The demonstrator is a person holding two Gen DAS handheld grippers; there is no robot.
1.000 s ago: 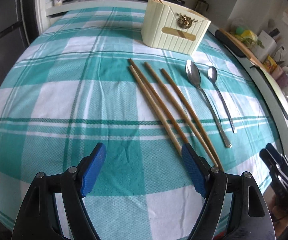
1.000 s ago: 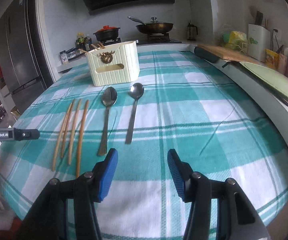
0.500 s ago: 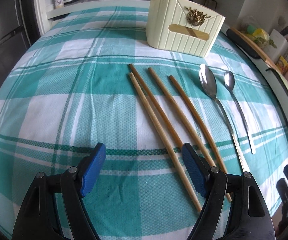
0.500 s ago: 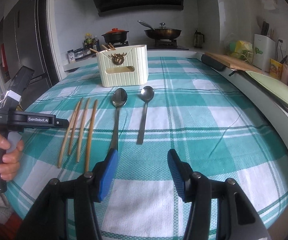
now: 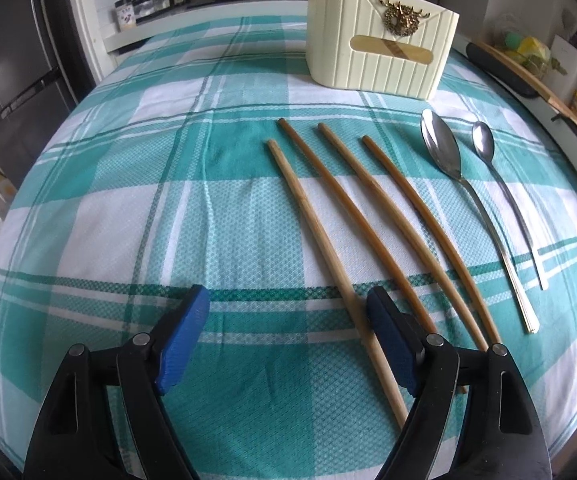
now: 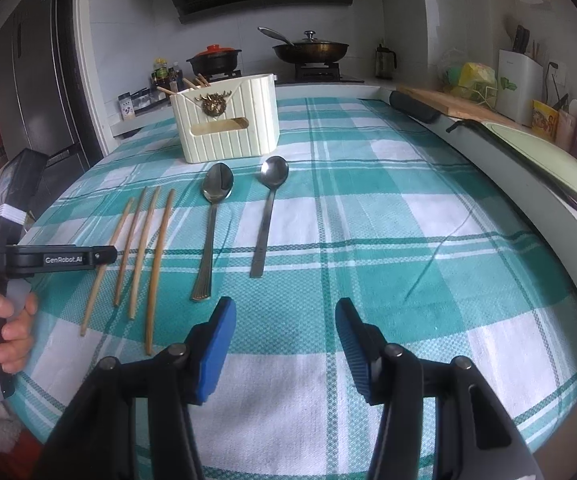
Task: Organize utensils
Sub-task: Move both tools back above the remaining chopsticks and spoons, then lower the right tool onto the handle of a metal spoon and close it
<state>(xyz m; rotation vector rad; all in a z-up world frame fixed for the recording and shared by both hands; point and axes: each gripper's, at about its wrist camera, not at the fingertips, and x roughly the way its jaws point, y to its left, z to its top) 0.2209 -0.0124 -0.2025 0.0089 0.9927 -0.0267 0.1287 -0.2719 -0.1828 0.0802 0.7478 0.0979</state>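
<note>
Closer and steeper than a second ago, the left tongs (image 5: pixel 286 332) now hang over the near ends of the chopsticks (image 5: pixel 352 224), which fill far more of the left wrist view than before. Their jaws have just been opening a little further and stand spread, with nothing between the pads; the right pad (image 5: pixel 388 344) sits just over the leftmost stick, so that stick looks like the one being lined up for a pick.

Four chopsticks lie side by side on the checked cloth toward the left near part of the worktop (image 6: pixel 388 240), tips pointing at the holder (image 6: pixel 228 120). Two spoons (image 6: pixel 240 220) lie parallel to them on their right, bowls nearest the holder. That tidy row, all aimed at the cream holder toward the far edge, suits lifting each piece by its near end and carrying it straight forward. A few sticks already stand in the holder's back left corner, so the loose ones probably belong there.

The right tongs (image 6: pixel 284 340) hover over bare cloth near the front edge, half spread and empty, by the spoon handles, likely waiting their turn.
</note>
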